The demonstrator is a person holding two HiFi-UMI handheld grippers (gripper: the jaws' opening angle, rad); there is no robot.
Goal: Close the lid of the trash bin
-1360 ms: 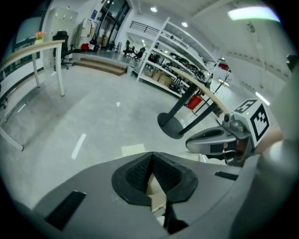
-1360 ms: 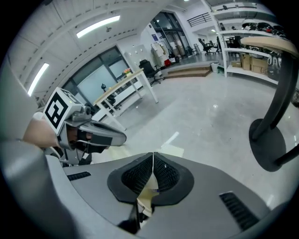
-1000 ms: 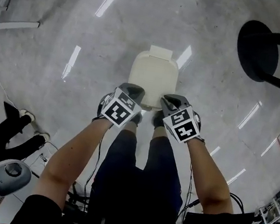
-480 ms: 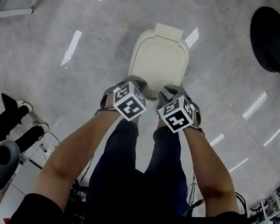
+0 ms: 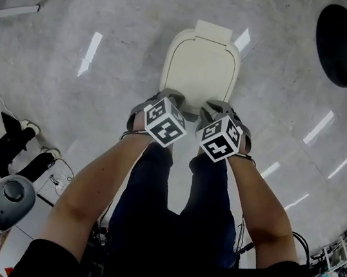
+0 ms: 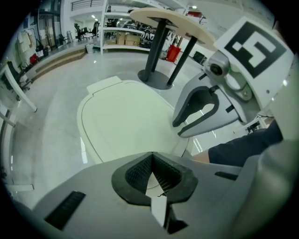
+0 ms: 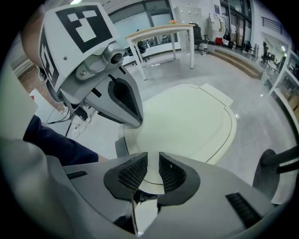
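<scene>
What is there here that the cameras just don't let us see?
Bin body: head view, the lid covers it.
Lid's near edge: head view, hidden under the left gripper and right gripper.
Whether either gripper touches the lid: both gripper views, their own housings block the contact spot.
Black table stand: head view, its top runs off the right edge.

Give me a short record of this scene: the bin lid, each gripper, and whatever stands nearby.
bin lid: cream, lying flat on the bin, looks closed
left gripper: jaws together, nothing held, at the lid's near edge
right gripper: jaws a narrow gap apart, nothing held, beside the left one
contact with lid: cannot tell
nearby: black round table base on the grey floor, beyond the bin to the right
</scene>
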